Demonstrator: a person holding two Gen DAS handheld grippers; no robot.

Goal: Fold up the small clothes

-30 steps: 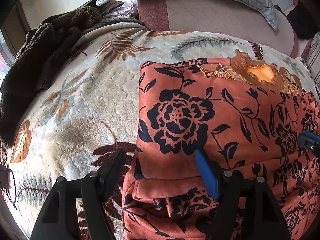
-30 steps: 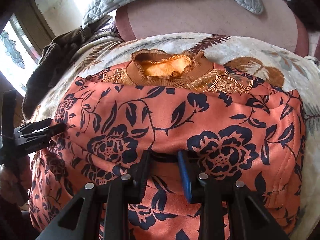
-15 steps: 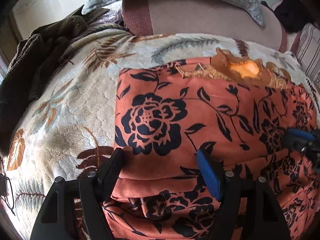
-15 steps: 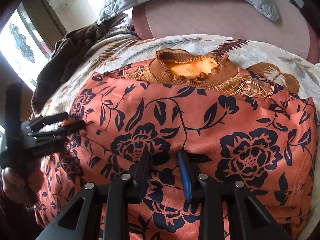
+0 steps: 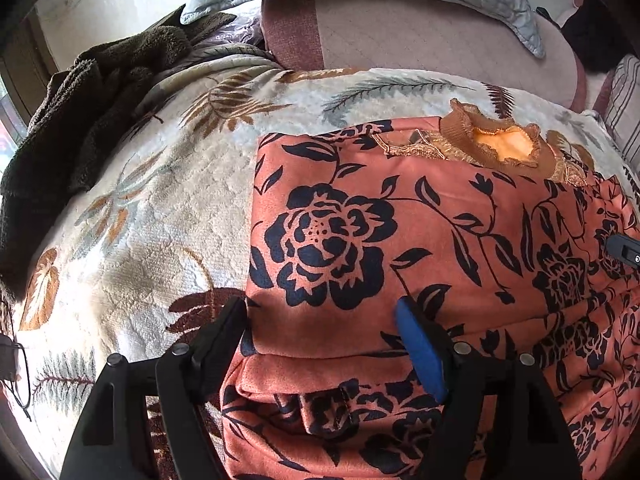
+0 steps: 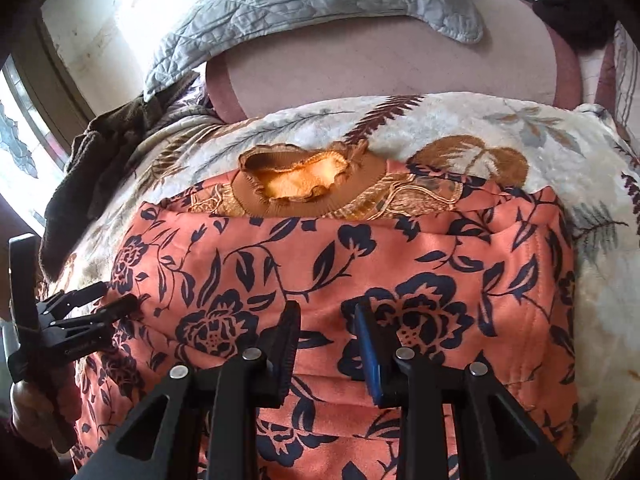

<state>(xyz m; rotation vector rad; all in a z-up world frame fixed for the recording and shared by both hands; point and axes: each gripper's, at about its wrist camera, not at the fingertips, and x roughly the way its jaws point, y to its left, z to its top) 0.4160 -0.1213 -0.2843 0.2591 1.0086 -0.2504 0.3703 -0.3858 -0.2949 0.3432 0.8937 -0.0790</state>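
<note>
An orange top with a dark floral print (image 5: 420, 240) lies on a leaf-patterned blanket, its brown ruffled collar (image 5: 500, 144) at the far end. Its lower part is folded up over the body; the fold edge runs across near my fingers. My left gripper (image 5: 320, 332) is open wide over the top's near left corner. My right gripper (image 6: 328, 332) is open, narrower, over the folded layer (image 6: 360, 272), nothing between its pads. The left gripper also shows in the right wrist view (image 6: 92, 312), at the garment's left edge. The right gripper's tip shows in the left wrist view (image 5: 624, 248).
The cream leaf-patterned blanket (image 5: 140, 240) covers the bed. A dark brown fleece cloth (image 5: 80, 112) is heaped at the far left. A pink headboard cushion (image 6: 380, 68) with a grey quilted cover (image 6: 300, 4) stands behind. A window (image 6: 20, 140) is at the left.
Both grippers have drawn back a little toward me over the garment. The left gripper sits nearer the top's left edge. The jaws stay open.
</note>
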